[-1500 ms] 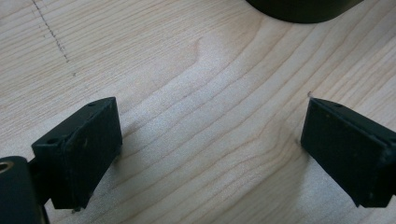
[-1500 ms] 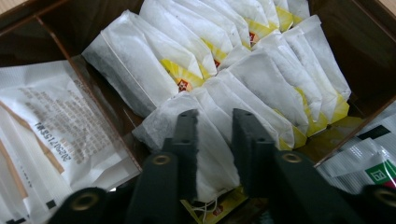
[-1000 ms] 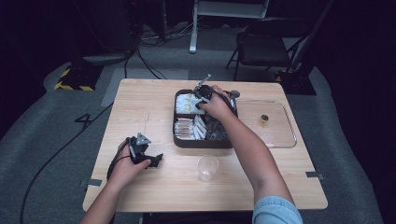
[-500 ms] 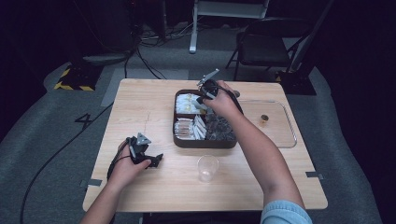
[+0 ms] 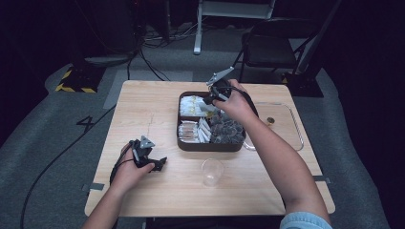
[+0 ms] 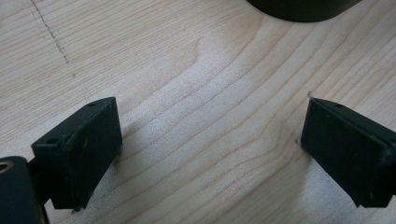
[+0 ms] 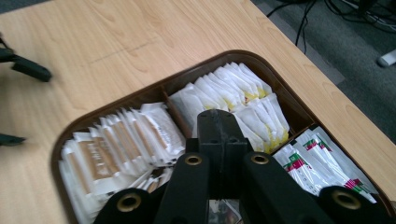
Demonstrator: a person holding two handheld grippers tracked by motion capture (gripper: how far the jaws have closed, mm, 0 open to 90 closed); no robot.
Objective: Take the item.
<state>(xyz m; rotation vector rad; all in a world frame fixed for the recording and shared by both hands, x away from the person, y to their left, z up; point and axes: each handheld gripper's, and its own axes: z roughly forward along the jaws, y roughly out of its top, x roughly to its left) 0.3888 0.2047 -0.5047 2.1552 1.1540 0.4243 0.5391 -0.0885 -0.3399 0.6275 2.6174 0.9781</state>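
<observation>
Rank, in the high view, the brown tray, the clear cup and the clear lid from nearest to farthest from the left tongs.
From the left tongs:
1. Clear cup, to their right near the table's front.
2. Brown tray, farther back at the middle.
3. Clear lid, at the far right.

Dark brown plastic compartment tray (image 5: 210, 145) sits mid-table, packed with upright sachets. White-and-yellow paper sachets (image 7: 243, 100) fill its far-left compartment. Brown-banded sachets (image 7: 116, 147) fill the near-left compartment; dark pods (image 5: 227, 129) lie on the right.
</observation>
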